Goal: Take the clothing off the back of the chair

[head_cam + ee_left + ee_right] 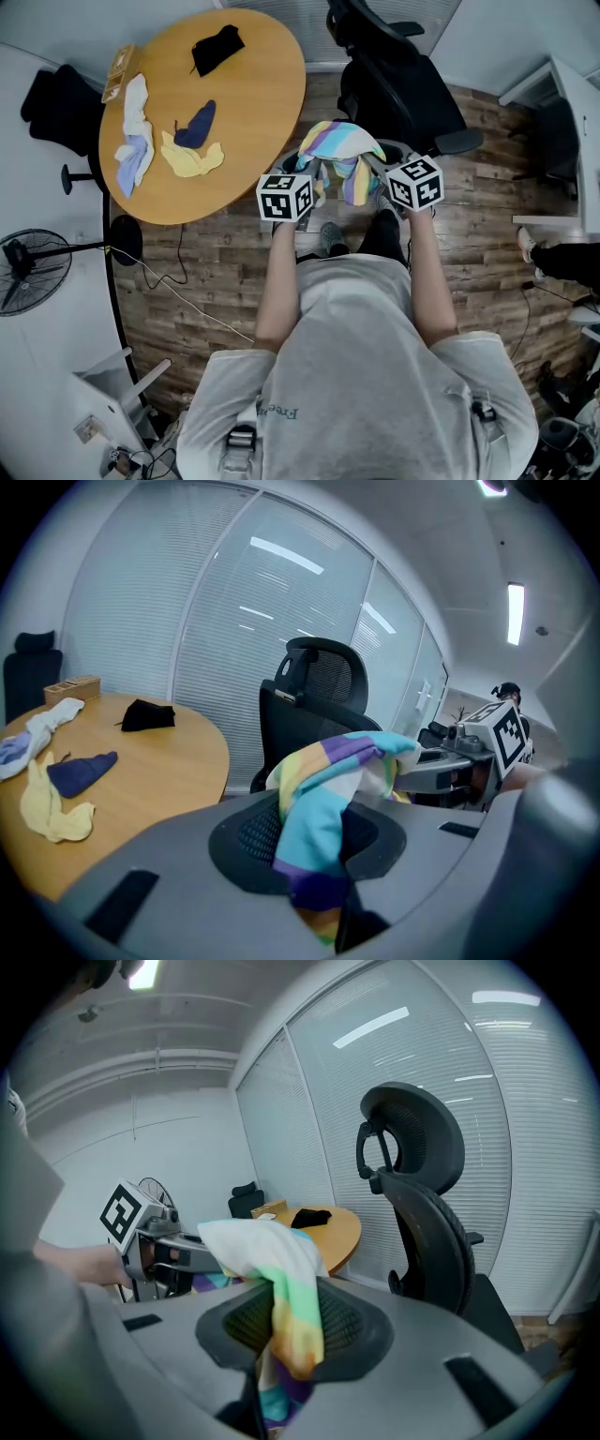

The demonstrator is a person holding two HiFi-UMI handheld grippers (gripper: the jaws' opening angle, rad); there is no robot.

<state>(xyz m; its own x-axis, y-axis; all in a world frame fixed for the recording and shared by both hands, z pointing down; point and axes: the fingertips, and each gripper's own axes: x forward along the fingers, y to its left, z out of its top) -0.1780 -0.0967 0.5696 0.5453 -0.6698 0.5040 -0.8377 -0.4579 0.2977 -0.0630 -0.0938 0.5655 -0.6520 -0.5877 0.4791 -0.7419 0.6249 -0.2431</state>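
A pastel striped garment [342, 150] hangs in the air between my two grippers, in front of the black office chair [394, 84] and apart from its back. My left gripper [309, 171] is shut on one end of it; in the left gripper view the cloth [323, 799] bunches between the jaws of this gripper [323, 878]. My right gripper [375, 167] is shut on the other end, and in the right gripper view the cloth [281, 1279] drapes down through this gripper [281, 1358]. The chair [422, 1194] stands empty behind.
A round wooden table [253, 94] at the left carries a black cloth [217, 47], a navy cloth [197, 125], a yellow cloth [190, 159], a white and blue cloth [136, 131] and a small box [118, 72]. A floor fan [28, 267] and a second black chair [61, 108] stand at the far left. A white desk [562, 103] is on the right.
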